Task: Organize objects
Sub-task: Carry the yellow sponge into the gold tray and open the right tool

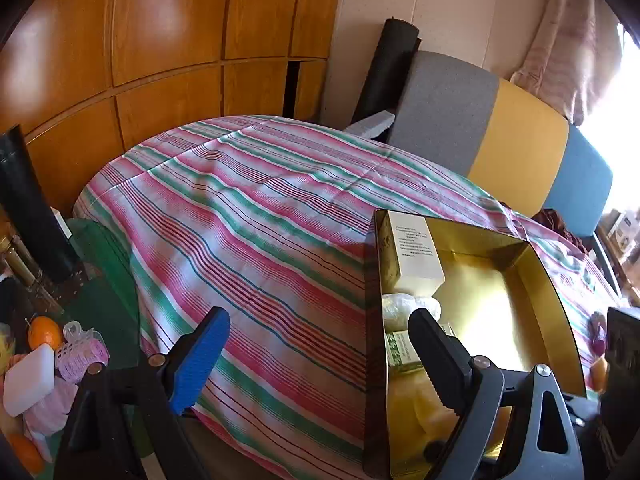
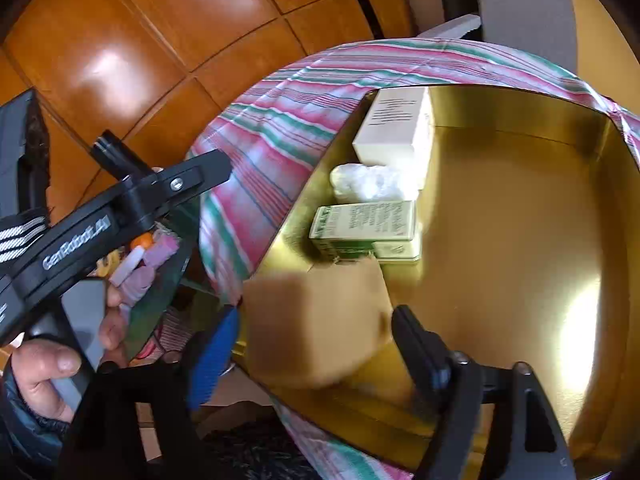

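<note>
While my right gripper (image 2: 314,342) stands spread around the tan block (image 2: 316,320), pads clear of it, the block could tip over the gold tray's (image 2: 520,240) near rim, since it sits right there. My left gripper (image 1: 316,356), wide and empty, angles down over the striped cloth (image 1: 260,220).

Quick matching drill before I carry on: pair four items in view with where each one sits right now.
Things:
1. cream box
2. green-printed box
3. tan block
4. orange

Places:
A. beside the pink rollers, outside the gold tray
B. far corner of the tray
C. between the right gripper's jaws
D. in the tray, between the white wad and the tan block

Pairs: 1-B, 2-D, 3-C, 4-A
</note>
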`<state>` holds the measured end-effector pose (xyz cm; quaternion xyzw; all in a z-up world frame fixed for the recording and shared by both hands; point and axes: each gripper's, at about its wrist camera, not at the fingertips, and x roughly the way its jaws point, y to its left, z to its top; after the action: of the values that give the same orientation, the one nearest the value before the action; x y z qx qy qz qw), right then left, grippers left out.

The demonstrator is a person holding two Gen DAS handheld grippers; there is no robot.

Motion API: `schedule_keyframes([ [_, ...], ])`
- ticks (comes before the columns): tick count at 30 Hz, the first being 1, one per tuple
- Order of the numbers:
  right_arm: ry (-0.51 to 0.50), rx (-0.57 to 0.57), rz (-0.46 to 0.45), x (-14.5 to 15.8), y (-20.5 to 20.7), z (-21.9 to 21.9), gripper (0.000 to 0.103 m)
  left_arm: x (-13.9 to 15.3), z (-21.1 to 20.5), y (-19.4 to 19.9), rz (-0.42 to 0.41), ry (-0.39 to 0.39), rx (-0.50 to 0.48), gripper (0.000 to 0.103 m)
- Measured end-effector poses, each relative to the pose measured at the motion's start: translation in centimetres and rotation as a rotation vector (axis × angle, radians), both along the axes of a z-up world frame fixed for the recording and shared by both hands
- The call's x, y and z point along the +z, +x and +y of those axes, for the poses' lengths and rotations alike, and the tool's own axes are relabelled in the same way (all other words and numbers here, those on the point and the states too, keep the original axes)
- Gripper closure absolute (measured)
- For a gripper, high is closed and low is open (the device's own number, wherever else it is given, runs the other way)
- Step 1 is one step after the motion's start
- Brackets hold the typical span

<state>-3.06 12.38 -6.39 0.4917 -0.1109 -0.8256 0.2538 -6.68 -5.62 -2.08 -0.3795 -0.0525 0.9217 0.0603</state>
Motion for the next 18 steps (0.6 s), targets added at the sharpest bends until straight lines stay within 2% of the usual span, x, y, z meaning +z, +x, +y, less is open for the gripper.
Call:
schedule_keyframes([
  [8,-0.008,-0.068,0.032,1.4,2.0,2.3,0.019,0.7,0.5,0.4,0.024,-0.010,-0.011,0.011],
  [18,0.171,-0.253,0.149,4.0,4.5,5.9,0.019,2.6,3.0,1.9,0.088,-0.044,-0.086,0.010],
])
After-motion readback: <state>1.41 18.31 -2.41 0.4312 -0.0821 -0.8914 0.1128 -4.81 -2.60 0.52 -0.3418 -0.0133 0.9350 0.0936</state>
